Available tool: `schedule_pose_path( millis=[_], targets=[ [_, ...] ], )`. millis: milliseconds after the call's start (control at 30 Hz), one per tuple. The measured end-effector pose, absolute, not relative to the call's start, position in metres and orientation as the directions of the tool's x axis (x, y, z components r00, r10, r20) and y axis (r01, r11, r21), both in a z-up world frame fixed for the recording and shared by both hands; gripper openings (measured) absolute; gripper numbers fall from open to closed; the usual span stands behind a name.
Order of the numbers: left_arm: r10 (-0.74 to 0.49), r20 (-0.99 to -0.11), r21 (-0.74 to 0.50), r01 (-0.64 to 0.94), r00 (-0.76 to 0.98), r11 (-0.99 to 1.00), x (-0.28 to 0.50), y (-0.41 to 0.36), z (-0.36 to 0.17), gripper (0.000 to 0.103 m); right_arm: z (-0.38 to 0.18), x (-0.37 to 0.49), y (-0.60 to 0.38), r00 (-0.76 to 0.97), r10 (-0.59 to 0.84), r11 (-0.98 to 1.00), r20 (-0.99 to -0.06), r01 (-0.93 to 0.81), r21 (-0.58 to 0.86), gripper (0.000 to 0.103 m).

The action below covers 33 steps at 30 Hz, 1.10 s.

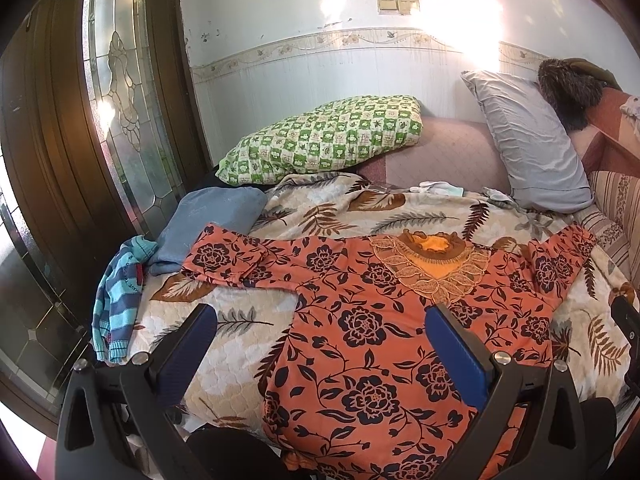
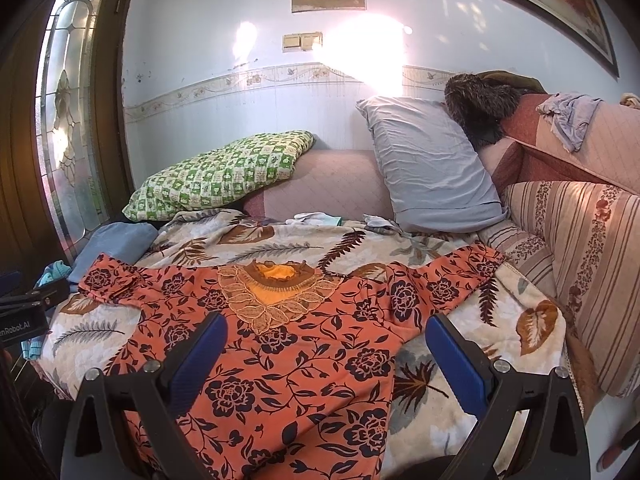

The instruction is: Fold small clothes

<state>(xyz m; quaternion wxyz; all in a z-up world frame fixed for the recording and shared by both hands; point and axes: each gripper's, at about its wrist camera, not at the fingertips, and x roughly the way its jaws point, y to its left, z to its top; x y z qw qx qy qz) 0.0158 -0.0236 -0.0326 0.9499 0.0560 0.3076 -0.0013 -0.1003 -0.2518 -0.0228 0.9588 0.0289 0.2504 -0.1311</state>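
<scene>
Where spread flat, floral garment [image 1: 360, 340], seemingly untouched.

White "enRobot.AI" on the left gripper [image 2: 24, 312] body, first letters seemingly cut off

Bedding and room fittings beyond the fingers

A leaf-print quilt [image 2: 460, 312] covers the bed ahead. A green checked pillow [image 1: 324, 140] lies far ahead to the left, and a grey pillow [image 2: 428, 164] leans far ahead to the right against a striped cushion [image 2: 580, 248]. A leaded-glass door panel [image 1: 120, 92] stands at far left, with wall switches [image 2: 302, 41] high ahead.
</scene>
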Motion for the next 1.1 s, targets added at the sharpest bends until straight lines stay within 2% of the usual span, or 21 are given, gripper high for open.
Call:
schedule_pose_path(
  millis=[1100],
  targets=[
    [0.027, -0.616, 0.127, 0.066, 0.787, 0.990, 0.032, -0.034, -0.051, 0.103, -0.034, -0.081, -0.256, 0.825, -0.228, 0.964, -0.518, 0.265, -0.003, 0.101]
  ],
)
